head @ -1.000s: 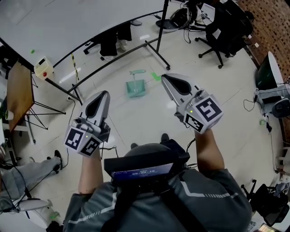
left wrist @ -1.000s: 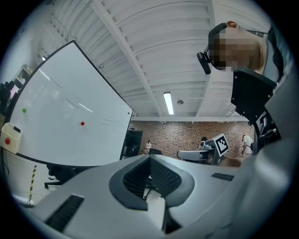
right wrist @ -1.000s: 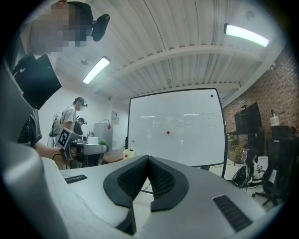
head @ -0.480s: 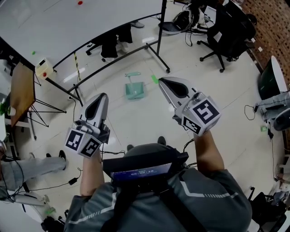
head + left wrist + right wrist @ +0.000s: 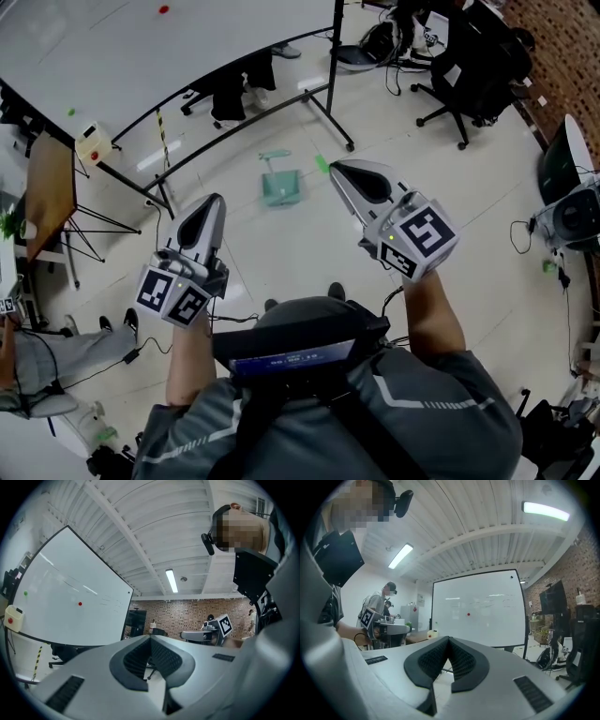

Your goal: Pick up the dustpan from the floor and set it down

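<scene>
At the far left edge of the head view, one seated person [image 5: 37, 352] in grey trousers is cut off by the frame. Above stands one wooden board [image 5: 47, 187] on thin legs. One large whiteboard [image 5: 141, 47] on a black wheeled stand spans the upper left, its top cut off. It carries one small white box [image 5: 91, 141] with a red button.

There are two tongs, one in each hand. The left tongs [image 5: 214, 201] are pressed together with nothing between them. Their marker cube sits near the wearer's hand.

One pale green dustpan [image 5: 280, 186] lies flat on the tiled floor [image 5: 281, 253], its handle pointing away toward the whiteboard stand. It lies ahead of both tongs and between them, apart from each. One small green scrap [image 5: 322, 164] lies just to its right.

The right tongs [image 5: 342, 170] are likewise closed tight and empty, held level above the floor.

At the upper right stand at least two black office chairs [image 5: 469, 66] among cables, tangled together and hard to count. A dark monitor [image 5: 555, 159] is cut by the right edge.

Neither gripper view shows the dustpan; both look across the room at ceiling, whiteboard and brick wall. The wearer's body hides the floor directly below.
</scene>
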Demonstrator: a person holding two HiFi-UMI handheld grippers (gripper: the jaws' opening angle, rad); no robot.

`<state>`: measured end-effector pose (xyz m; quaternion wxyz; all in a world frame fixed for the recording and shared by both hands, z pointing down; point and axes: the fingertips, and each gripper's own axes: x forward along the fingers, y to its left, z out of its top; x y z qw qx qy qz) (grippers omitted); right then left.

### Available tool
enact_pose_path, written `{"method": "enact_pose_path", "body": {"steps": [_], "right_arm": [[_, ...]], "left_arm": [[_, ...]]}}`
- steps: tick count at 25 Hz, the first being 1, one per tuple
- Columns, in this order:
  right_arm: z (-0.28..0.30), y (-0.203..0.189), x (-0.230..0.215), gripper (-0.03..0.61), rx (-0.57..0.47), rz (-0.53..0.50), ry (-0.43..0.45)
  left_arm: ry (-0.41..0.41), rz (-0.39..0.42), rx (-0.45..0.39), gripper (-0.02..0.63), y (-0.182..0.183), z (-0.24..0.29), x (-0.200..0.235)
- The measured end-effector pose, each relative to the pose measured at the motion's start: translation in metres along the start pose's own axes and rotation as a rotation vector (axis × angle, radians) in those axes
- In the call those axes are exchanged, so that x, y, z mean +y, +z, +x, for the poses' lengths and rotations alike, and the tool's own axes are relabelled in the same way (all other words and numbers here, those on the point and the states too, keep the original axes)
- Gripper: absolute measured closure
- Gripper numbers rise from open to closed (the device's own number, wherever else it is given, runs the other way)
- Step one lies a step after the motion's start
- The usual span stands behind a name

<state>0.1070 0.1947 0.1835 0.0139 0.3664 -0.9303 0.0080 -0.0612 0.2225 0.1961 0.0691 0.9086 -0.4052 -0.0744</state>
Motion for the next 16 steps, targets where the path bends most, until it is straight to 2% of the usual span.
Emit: {"method": "enact_pose_path", "body": {"steps": [16], "right_arm": [[0.0021,-0.0003,0.0075,0.571,0.003,-0.004,0.006]], "left_arm": [[0.017,0.001,0.008,0.591,-0.0012,-0.008,0.0032]]}}
